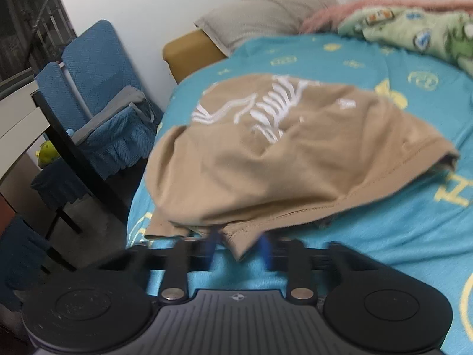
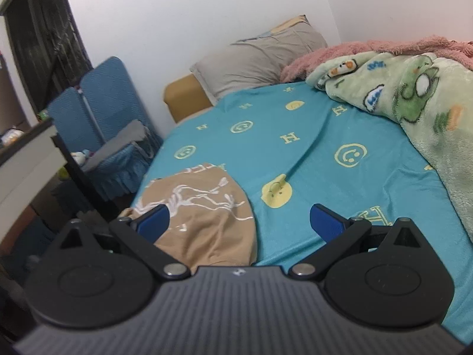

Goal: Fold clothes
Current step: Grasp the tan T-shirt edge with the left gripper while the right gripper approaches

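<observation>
A tan T-shirt (image 1: 280, 153) with a white skeleton print lies crumpled on the turquoise bed sheet (image 1: 414, 222). In the blurred left wrist view my left gripper (image 1: 241, 247) has its blue fingers close together around the shirt's near hem corner, which hangs between them. In the right wrist view the same shirt (image 2: 207, 216) lies at the lower left. My right gripper (image 2: 239, 222) is open wide and empty above the sheet (image 2: 310, 153); its left finger (image 2: 155, 222) overlaps the shirt's edge.
A grey pillow (image 2: 257, 59) lies at the bed's head. A green cartoon blanket (image 2: 414, 103) over a pink one is heaped on the right. A blue-covered chair (image 2: 103, 136) and a dark table (image 1: 59, 148) stand left of the bed.
</observation>
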The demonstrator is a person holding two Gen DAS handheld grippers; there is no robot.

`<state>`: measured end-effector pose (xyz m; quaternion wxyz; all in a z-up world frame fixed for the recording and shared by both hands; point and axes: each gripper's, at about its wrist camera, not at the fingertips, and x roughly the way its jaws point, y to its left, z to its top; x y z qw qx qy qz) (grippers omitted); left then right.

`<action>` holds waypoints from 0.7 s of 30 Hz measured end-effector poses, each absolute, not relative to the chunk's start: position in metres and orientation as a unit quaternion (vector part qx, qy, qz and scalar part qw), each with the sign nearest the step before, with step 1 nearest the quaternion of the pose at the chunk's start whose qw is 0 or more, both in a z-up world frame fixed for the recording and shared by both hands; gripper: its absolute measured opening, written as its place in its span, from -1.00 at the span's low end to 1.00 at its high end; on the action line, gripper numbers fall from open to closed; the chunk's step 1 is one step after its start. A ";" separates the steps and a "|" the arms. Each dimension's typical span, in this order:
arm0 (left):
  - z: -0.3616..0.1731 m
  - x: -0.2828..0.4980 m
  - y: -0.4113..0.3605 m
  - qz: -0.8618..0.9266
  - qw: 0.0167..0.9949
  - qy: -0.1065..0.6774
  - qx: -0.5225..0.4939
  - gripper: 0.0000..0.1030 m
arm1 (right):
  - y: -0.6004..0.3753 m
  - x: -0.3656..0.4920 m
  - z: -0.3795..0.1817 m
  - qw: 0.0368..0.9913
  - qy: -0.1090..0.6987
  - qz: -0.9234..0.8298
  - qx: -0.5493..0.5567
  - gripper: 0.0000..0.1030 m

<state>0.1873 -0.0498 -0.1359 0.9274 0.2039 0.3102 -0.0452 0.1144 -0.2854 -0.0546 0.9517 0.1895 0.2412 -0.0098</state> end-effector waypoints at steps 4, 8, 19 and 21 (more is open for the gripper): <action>-0.101 0.178 -0.037 -0.040 0.956 0.250 0.146 -0.83 | -0.277 0.120 -0.065 0.952 0.255 -0.010 0.170 1.00; -0.056 0.149 -0.025 -0.049 0.979 0.182 0.078 -0.85 | -0.268 0.121 -0.076 0.952 0.269 -0.004 0.147 1.00; -0.030 0.126 -0.003 -0.069 0.983 0.169 0.004 -0.85 | -0.187 0.171 -0.112 0.928 0.347 0.074 0.111 1.00; -0.028 0.123 0.002 -0.063 0.984 0.164 0.003 -0.85 | -0.178 0.179 -0.119 0.932 0.344 0.064 0.100 1.00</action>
